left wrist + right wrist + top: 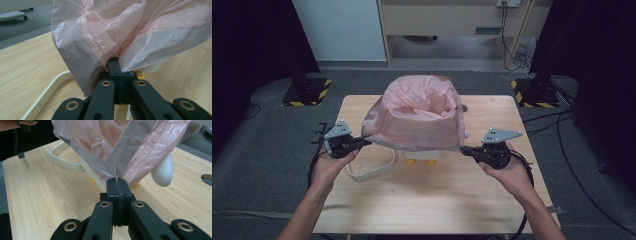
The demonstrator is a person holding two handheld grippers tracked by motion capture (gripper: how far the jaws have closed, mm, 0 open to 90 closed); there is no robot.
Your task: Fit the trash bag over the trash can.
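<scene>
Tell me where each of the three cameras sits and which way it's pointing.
High view: above the person's side, facing forward and down on the table; forearms, hands, left claw and right claw show.
Left gripper view: on the left claw, looking along shut jaws pinching the pink bag.
Right gripper view: on the right claw, jaws shut on the bag's other side.
All views share the bag, the table and the white ring.

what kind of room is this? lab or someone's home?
Most likely a lab or recording bay, not a home. A lone wooden table stands on grey carpet, flanked by stand bases with yellow-black hazard tape and dark curtains. Cables run along the back wall.
</scene>
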